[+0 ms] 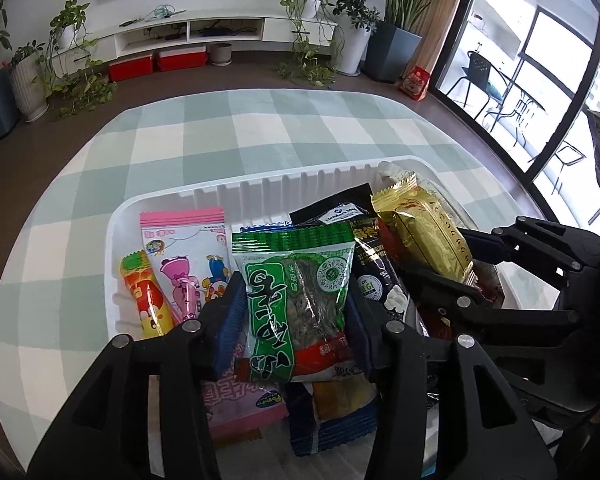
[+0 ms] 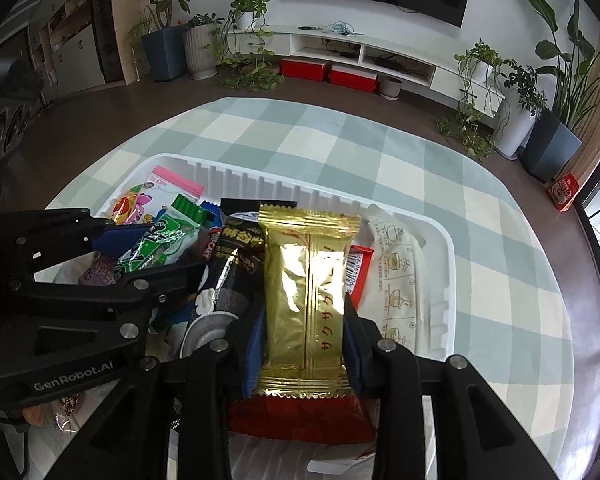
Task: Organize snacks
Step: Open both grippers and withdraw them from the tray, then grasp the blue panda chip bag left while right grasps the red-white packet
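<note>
Left wrist view: my left gripper straddles the green packet over the white tray, pads spread just off its edges, so I should lift straight out without snagging. Right wrist view: my right gripper brackets the gold packet lying atop the tray's pile, jaws parted. I cannot tell whether they touch.

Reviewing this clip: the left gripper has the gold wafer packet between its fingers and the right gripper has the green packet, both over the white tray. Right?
Swapped. The left gripper brackets the green packet, per the left wrist view; the right gripper brackets the gold wafer packet, per the right wrist view. Both are over the white tray.
</note>
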Demonstrator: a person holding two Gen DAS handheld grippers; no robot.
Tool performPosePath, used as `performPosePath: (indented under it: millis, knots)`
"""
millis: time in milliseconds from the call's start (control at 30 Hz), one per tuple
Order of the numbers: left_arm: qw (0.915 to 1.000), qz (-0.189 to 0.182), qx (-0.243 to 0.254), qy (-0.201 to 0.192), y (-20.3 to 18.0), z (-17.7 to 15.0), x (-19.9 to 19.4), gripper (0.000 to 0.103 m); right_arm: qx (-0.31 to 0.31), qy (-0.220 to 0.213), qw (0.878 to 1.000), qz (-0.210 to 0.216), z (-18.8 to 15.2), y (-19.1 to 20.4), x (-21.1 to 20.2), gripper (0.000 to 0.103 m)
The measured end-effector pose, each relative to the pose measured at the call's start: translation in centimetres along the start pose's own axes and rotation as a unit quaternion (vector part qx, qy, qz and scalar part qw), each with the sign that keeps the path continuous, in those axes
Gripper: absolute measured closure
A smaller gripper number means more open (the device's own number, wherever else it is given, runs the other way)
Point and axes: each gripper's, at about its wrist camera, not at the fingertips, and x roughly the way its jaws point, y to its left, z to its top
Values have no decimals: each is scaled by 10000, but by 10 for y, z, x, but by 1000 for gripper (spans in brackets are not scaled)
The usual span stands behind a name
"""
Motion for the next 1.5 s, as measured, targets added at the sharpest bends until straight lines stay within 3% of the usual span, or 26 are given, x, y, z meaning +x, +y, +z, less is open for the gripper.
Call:
performPosePath:
  millis: [167, 233, 267, 400, 533, 767, 900, 1067, 1233, 1500]
  knots:
    - [9998, 58, 55, -154, -2, 0, -13, 43, 62, -73, 9999, -56, -2, -6, -7, 50]
    - [9997, 54, 73, -248, -3, 1, -21, 28, 80, -93, 9999, -53, -2, -8, -9, 49]
    - [9996, 32, 72, -275, -3, 1, -24, 26, 101, -130, 9998, -67, -3, -9, -12, 49]
    - [9993, 7, 35, -370, -4, 1, -41, 8, 205, -344, 9992, -45, -2, -17, -30, 36]
    - [9988, -27, -26, -489, -6, -3, -63, 2, 311, -616, 9976, 39, -1, -22, -55, 27]
    - [9970, -138, 88, -759, -20, -31, -108, 1, 310, -1020, 9942, 165, -20, -18, -100, 19]
    - [9945, -223, 452, -914, -35, -68, -132, 0, 650, -1161, 9903, 400, -62, -18, -128, 15]
    - [9941, -563, 832, -403, -61, -121, -137, 0, 820, -1260, 9869, 579, -107, -14, -148, 13]
    - [9830, -713, 1689, 85, -97, -162, -120, 0, 1136, -1201, 9832, 768, -165, -12, -156, 13]
    - [9763, -696, 2022, 346, -112, -158, -92, 1, 1204, -934, 9844, 874, -210, -5, -151, 13]
